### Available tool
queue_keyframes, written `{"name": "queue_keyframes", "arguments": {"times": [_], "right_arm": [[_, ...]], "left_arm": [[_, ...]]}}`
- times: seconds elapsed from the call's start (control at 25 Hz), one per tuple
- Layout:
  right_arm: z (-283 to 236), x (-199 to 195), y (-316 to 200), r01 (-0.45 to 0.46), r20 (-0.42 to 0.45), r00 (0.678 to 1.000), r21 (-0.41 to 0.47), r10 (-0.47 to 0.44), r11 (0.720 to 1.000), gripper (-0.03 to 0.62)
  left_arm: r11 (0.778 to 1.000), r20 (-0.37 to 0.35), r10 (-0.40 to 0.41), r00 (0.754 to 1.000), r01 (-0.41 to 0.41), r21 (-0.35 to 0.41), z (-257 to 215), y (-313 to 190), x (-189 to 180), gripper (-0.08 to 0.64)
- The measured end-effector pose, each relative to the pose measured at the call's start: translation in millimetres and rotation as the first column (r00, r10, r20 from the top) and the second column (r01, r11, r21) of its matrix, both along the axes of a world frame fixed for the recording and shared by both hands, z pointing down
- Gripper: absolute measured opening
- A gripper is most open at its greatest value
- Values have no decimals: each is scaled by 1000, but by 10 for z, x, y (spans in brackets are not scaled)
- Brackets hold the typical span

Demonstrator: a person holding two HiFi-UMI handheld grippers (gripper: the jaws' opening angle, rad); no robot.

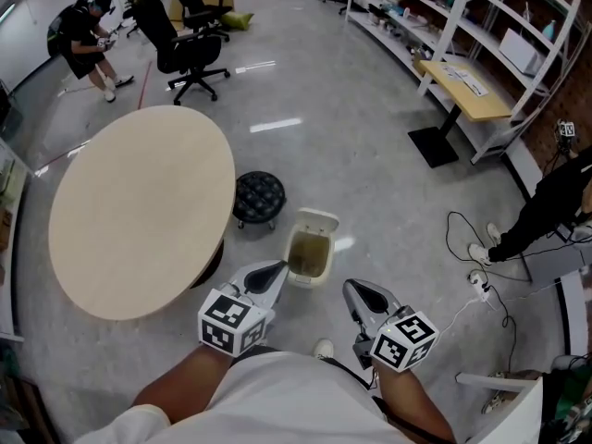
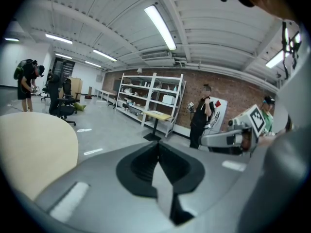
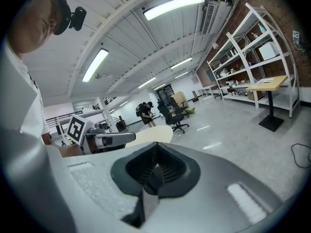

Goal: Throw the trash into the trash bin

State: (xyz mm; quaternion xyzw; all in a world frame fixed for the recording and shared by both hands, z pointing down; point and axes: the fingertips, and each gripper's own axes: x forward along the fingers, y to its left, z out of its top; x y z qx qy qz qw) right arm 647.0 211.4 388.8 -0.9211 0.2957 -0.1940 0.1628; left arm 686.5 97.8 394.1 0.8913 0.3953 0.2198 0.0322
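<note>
**Both hand-held grippers shut and bare by the open bin**

Our left hand-held gripper (image 1: 276, 269) and right hand-held gripper (image 1: 359, 292) have their jaws pressed together, with nothing between them. Just ahead, the small cream plastic trash bin (image 1: 310, 278) stands lid-up on the glossy grey floor (image 1: 351, 146). We see no trash; it may already be inside the dim bin or lie out of view. A drop, if due, wants the jaws centred over that mouth. The round beige worktop (image 1: 139, 211) sits left, with white shelving (image 1: 435, 26) beyond.
</note>
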Motion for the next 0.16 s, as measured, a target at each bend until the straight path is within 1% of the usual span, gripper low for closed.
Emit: {"name": "queue_keyframes", "arguments": {"times": [0.16], "right_arm": [[-21, 1, 13, -1, -4, 1000, -2, 1, 1000, 0]], "left_arm": [[1000, -6, 3, 1000, -3, -2, -36, 19, 4, 6]]}}
